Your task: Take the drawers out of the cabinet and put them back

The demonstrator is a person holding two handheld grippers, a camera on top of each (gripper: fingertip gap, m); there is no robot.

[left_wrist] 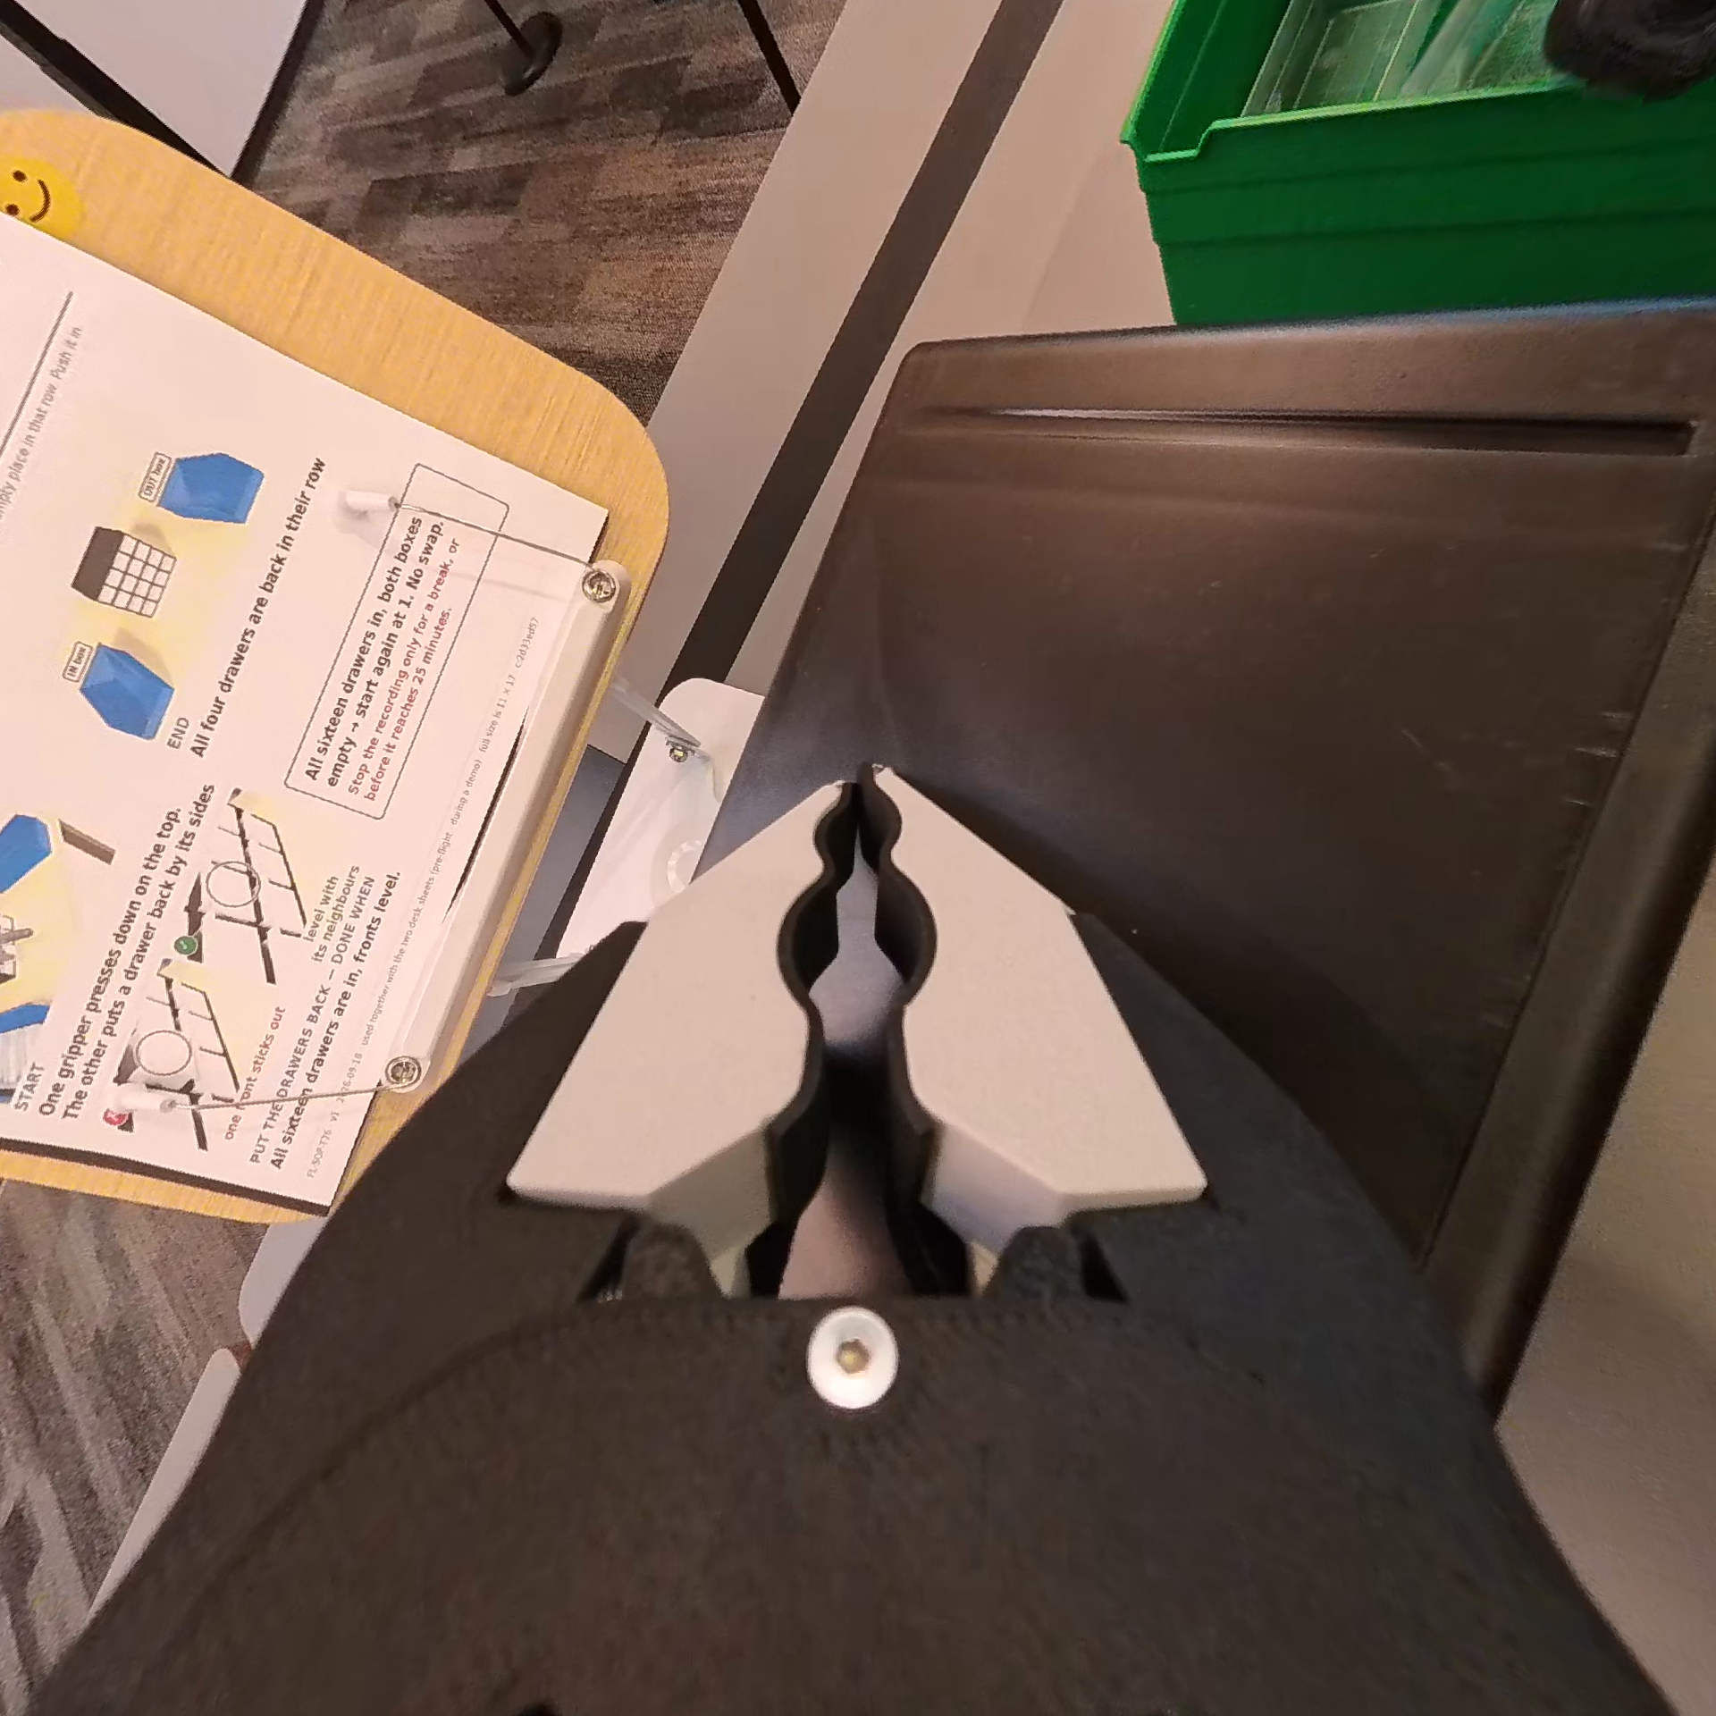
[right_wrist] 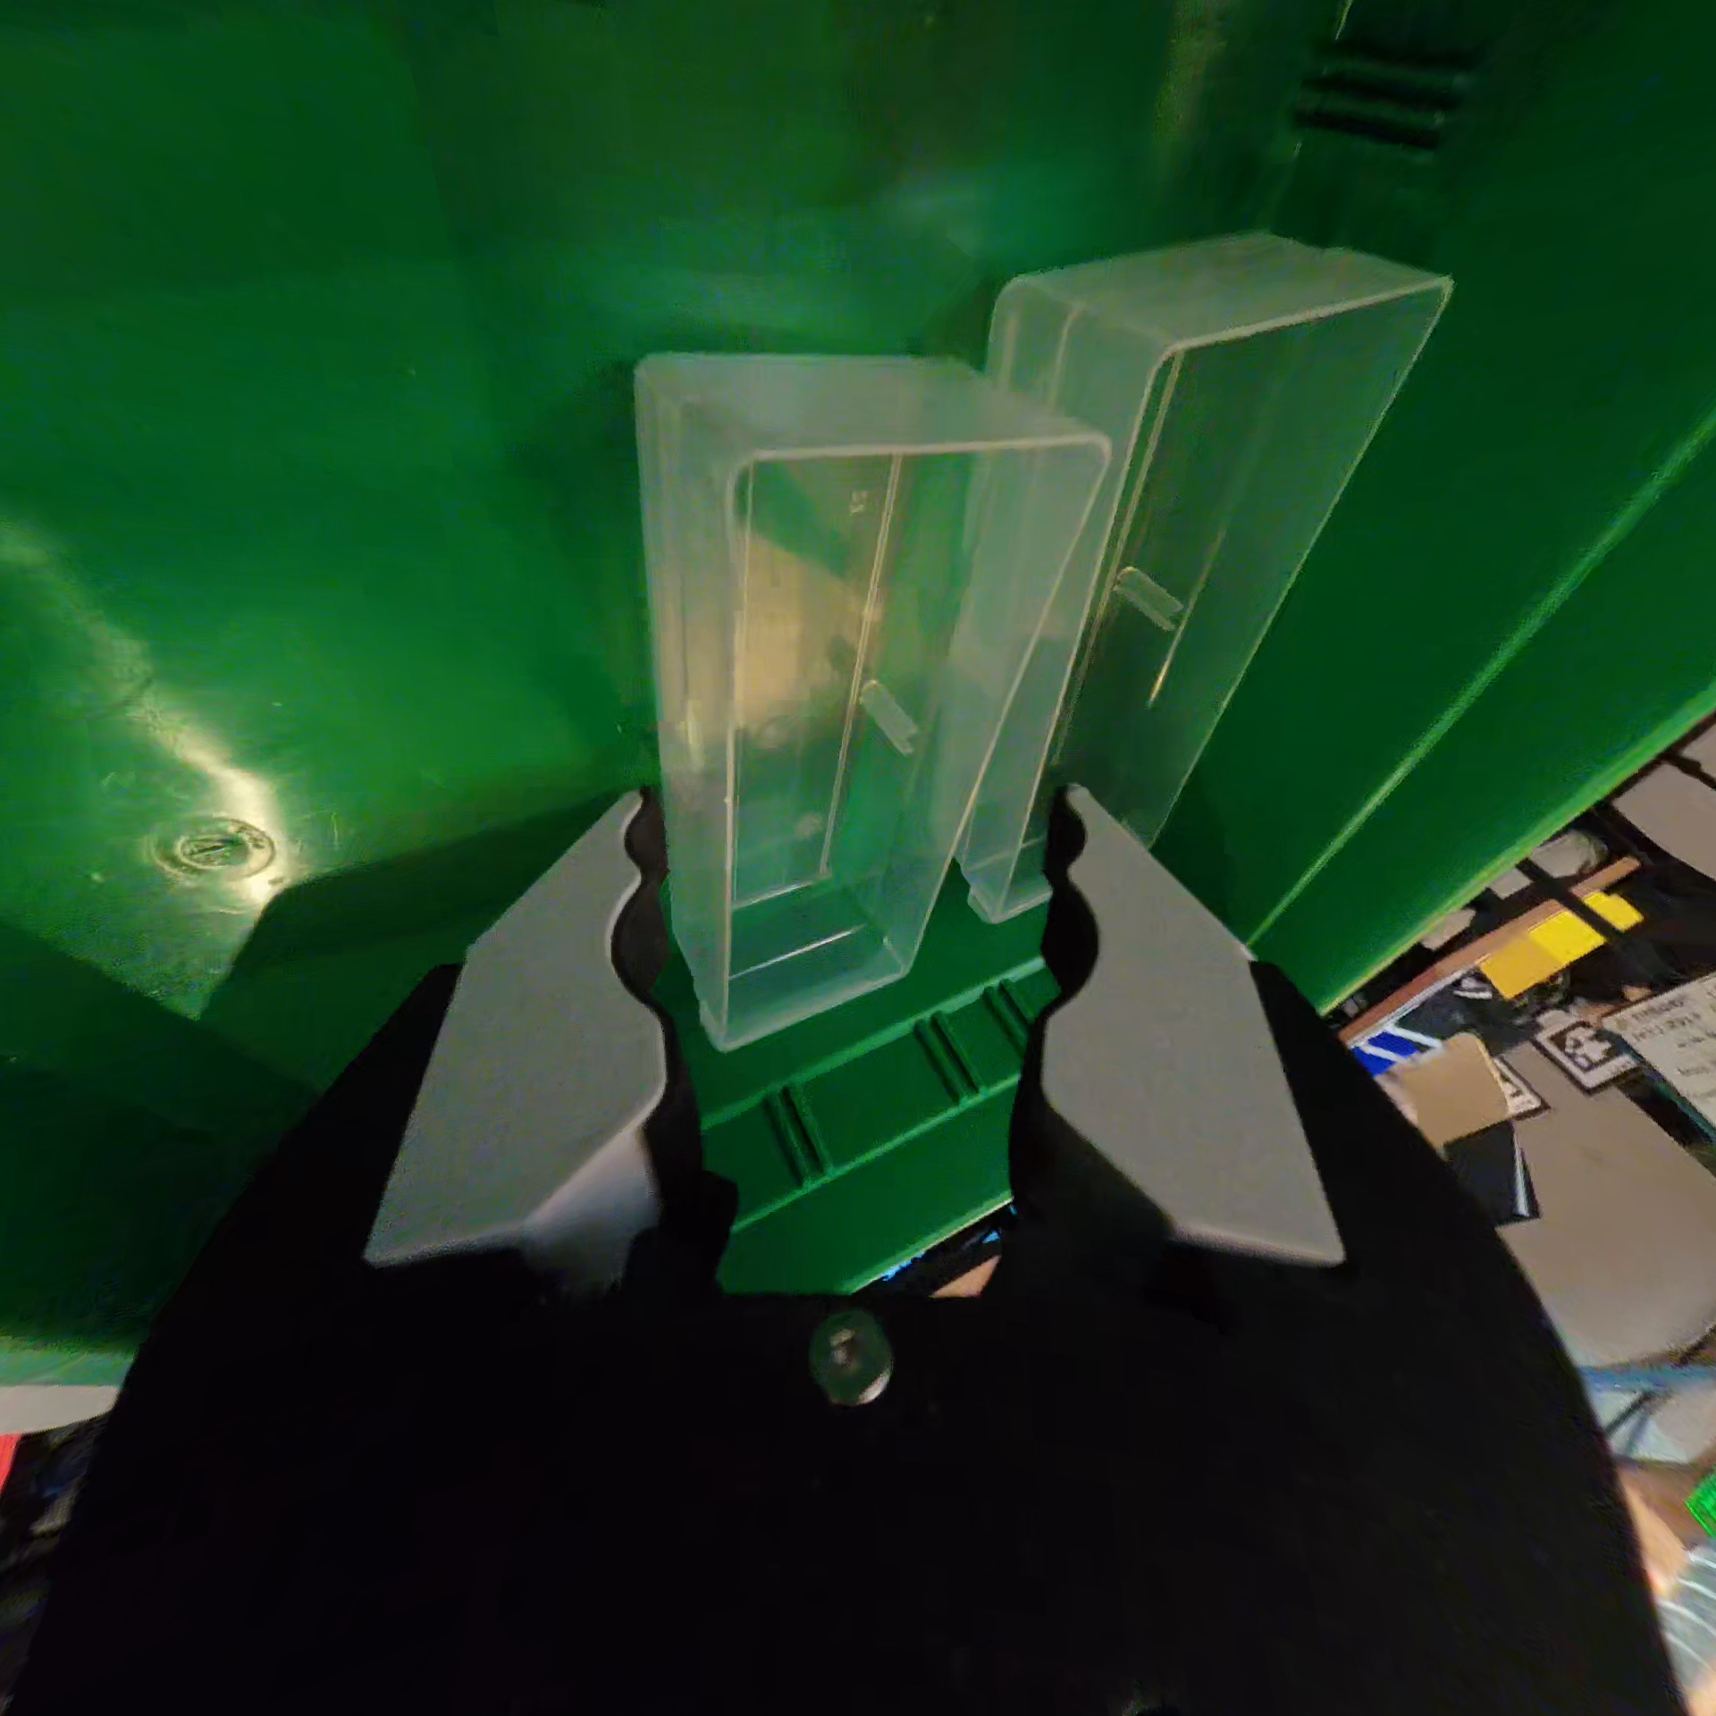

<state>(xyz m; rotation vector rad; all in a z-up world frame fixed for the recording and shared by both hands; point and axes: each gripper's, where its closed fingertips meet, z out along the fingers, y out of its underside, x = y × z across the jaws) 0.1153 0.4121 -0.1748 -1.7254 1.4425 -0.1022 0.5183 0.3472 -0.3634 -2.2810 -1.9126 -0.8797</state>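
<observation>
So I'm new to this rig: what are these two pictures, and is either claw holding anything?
Each picture comes from a camera mounted on a hand-held claw, looking along its two fingers. In the left wrist view, the left claw is shut, its tips resting on the black cabinet top; it grips nothing. A printed instruction sheet lies on a wooden board beside it, and a green bin stands beyond. The right wrist view looks into that bin, where the right claw is open around the near end of a clear plastic drawer, not yet gripping. A second clear drawer lies alongside.
</observation>
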